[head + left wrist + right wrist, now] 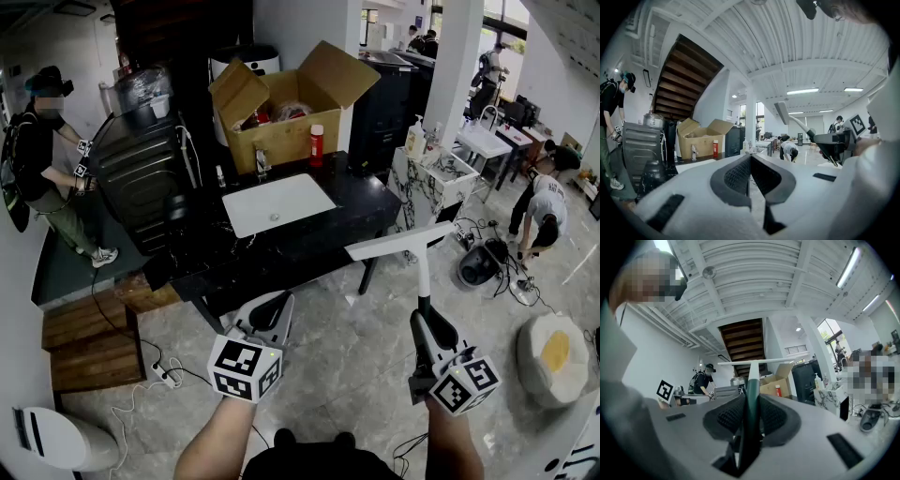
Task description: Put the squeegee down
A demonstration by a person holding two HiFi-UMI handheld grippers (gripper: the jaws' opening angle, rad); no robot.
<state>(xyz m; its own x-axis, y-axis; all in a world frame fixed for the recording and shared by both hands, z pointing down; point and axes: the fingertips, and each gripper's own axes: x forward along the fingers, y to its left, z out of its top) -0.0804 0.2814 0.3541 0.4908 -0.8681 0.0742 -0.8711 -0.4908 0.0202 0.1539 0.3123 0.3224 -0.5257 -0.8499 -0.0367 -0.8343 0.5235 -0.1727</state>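
Nothing set down yet: the squeegee (422, 272) is in the air, just off the near right corner of the black bench (366, 211), its white blade level and overlapping the bench's edge in the head view. The right gripper (424, 323) has its jaws pinching the dark green handle (751, 394), blade pointing away toward the bench. The whole job is left: carry it over the bench, lower it, let go. The left gripper (272, 309) waits short of the bench's near edge, jaws pressed together on nothing.
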